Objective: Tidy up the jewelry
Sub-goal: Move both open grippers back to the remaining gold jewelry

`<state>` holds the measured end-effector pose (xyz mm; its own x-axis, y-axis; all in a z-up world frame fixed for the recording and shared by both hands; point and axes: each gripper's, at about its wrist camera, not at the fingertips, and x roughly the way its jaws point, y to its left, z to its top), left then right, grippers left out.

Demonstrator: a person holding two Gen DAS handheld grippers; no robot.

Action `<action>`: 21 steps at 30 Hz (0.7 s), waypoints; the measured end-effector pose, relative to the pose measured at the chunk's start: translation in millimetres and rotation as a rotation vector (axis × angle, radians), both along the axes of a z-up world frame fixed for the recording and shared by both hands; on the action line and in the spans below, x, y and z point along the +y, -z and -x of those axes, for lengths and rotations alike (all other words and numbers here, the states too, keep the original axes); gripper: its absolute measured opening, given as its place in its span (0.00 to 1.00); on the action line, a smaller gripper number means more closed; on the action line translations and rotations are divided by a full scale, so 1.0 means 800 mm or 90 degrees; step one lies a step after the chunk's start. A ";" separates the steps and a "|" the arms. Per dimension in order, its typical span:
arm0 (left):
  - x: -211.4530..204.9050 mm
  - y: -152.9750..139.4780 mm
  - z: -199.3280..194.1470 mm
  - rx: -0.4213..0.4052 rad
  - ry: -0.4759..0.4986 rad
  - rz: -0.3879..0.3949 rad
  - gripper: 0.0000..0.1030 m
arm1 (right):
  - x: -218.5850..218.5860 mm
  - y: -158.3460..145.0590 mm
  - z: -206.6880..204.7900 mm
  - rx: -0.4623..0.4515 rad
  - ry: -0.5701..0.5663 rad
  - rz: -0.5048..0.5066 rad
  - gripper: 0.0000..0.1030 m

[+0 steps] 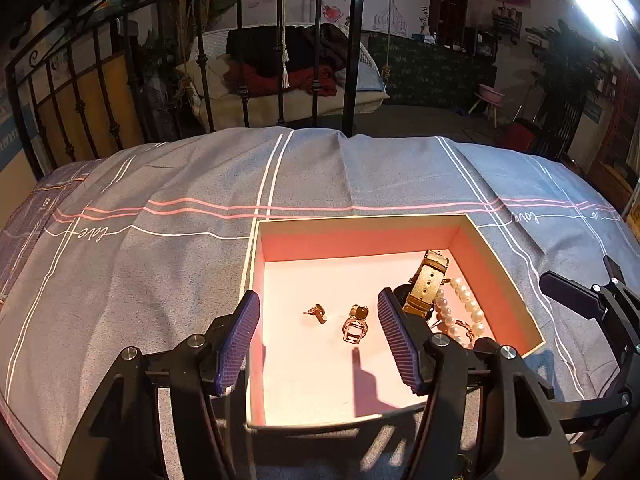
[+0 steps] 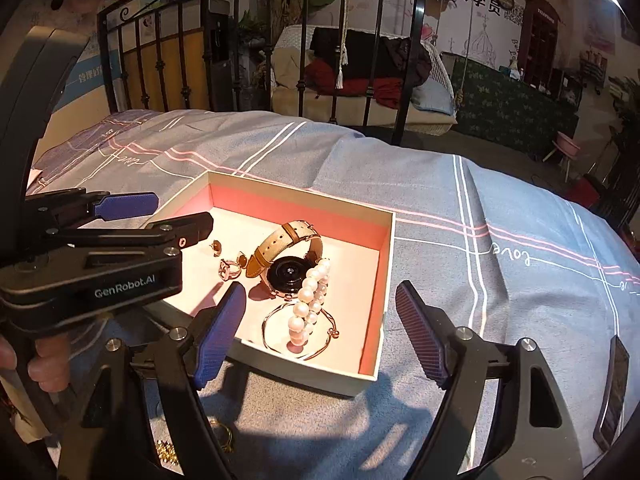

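An open box [image 1: 360,238] with pink lining sits on the bed; it also shows in the right wrist view [image 2: 386,264]. Inside lie an earring [image 1: 317,313], a gold ring [image 1: 355,325], a tan-strap watch [image 1: 426,284] and a pearl bracelet [image 1: 460,312]. In the right wrist view the watch [image 2: 286,268], pearl bracelet [image 2: 310,304], a thin bangle [image 2: 280,340] and ring [image 2: 228,269] show. My left gripper [image 1: 318,338] is open and empty over the box's near side. My right gripper [image 2: 320,334] is open and empty above the box's near right corner.
The bed has a grey striped sheet [image 1: 180,248] and a black iron footboard [image 1: 240,60]. More gold jewelry [image 2: 222,434] lies on the sheet below the right gripper. A dark phone [image 2: 612,396] lies at the far right. The right gripper shows in the left wrist view [image 1: 580,300].
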<state>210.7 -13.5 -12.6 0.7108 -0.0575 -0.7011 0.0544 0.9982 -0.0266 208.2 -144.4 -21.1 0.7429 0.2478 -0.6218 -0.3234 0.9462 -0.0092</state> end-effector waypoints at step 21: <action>-0.041 0.055 0.156 0.050 0.153 0.009 0.55 | -0.052 0.066 0.115 0.097 0.008 -0.040 0.74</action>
<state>86.0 -46.5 -56.8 0.6187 -0.2276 -0.7519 0.2870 0.9564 -0.0534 115.8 -185.7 -74.2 0.6447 0.2815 -0.7107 -0.3047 0.9473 0.0987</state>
